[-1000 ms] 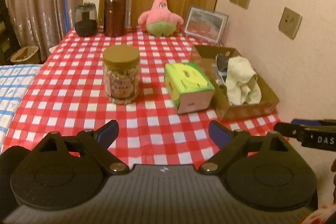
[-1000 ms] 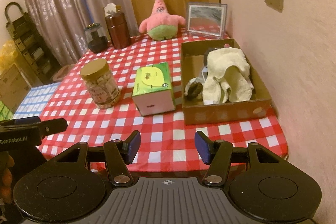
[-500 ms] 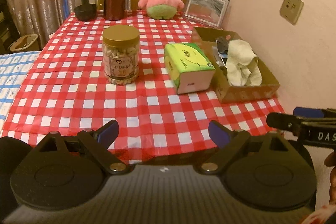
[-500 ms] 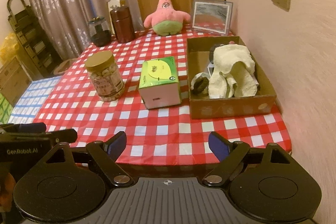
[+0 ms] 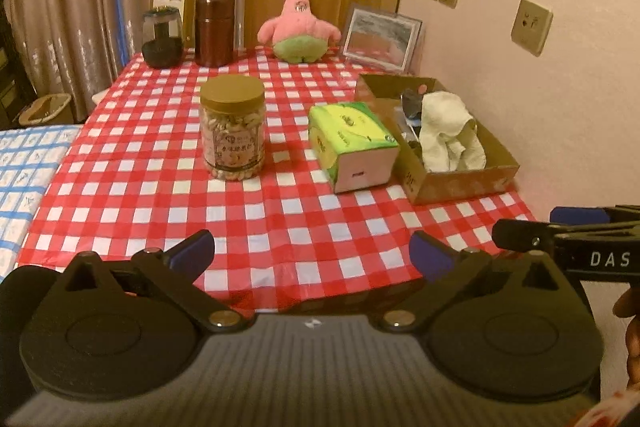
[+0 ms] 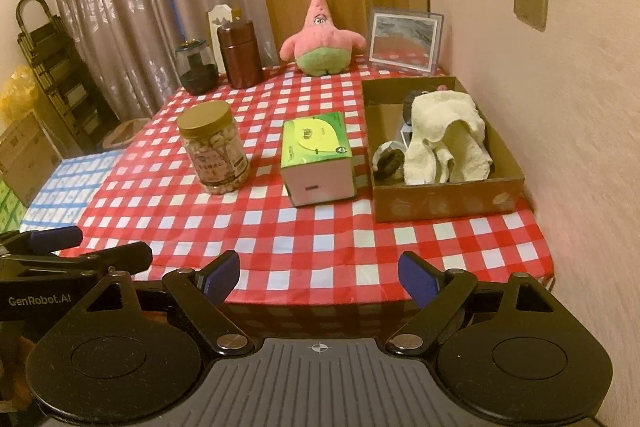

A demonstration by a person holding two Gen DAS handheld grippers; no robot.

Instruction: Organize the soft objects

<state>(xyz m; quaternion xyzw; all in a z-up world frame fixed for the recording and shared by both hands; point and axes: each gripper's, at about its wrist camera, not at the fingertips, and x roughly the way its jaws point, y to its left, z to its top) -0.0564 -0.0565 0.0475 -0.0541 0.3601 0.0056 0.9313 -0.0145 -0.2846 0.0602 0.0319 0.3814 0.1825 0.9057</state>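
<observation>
A pink star plush (image 5: 298, 27) sits upright at the far edge of the red-checked table (image 5: 160, 187). A white towel (image 5: 448, 131) lies crumpled in a cardboard box (image 5: 460, 183) by the wall, over some dark items. A green soft tissue pack (image 5: 352, 143) lies left of the box. My left gripper (image 5: 312, 251) hovers at the table's near edge, its jaws opening with nothing between them. My right gripper (image 6: 320, 273) is open and empty at the same edge, facing the plush (image 6: 320, 43), towel (image 6: 444, 139) and tissue pack (image 6: 316, 155).
A jar of nuts (image 5: 232, 131) stands mid-table. A brown canister (image 5: 214, 31) and a dark glass jar (image 5: 162, 39) stand at the back left, a picture frame (image 5: 380, 39) at the back right. The wall runs along the right; a blue-checked surface (image 5: 24, 163) adjoins on the left.
Both grippers have drawn back from the table toward its near edge. The right jaws have spread much wider, and the left jaws a little wider.
</observation>
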